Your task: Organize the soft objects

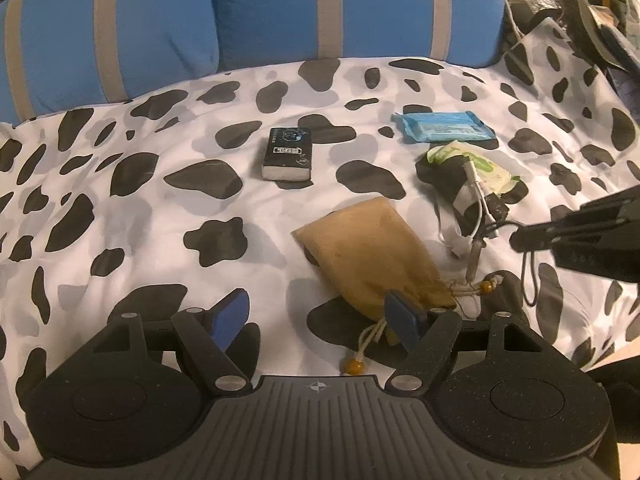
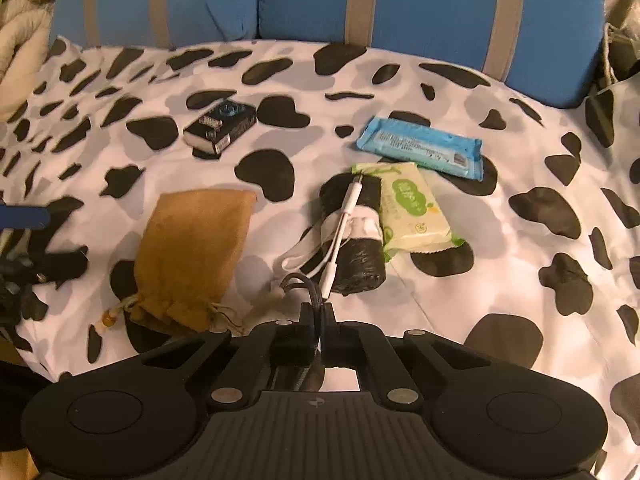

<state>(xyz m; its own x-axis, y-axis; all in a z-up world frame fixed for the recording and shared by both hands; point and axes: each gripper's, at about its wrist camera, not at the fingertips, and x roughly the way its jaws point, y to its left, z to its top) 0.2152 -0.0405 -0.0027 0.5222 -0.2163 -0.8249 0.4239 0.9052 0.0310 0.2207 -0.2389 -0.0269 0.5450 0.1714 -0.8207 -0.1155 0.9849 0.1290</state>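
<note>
A tan drawstring pouch [image 1: 368, 256] lies on the cow-print sheet [image 1: 140, 216], its mouth and beaded cords toward me. My left gripper [image 1: 316, 316] is open just short of the pouch mouth, and its right pad [image 1: 400, 316] overlaps the pouch's edge. My right gripper [image 2: 319, 312] is shut on a thin black cable [image 2: 308, 284] and hovers to the right of the pouch [image 2: 192, 256]. A black roll [image 2: 356, 236] with a white adapter cable [image 2: 344, 220] across it lies ahead, beside a green wipes pack [image 2: 412, 208] and a blue wipes pack [image 2: 420, 148].
A small black box [image 1: 287, 154] sits further back on the sheet; it also shows in the right wrist view [image 2: 220, 126]. Blue cushions with grey stripes [image 1: 256, 12] line the back. Dark clutter [image 1: 592, 4] is piled at the far right corner.
</note>
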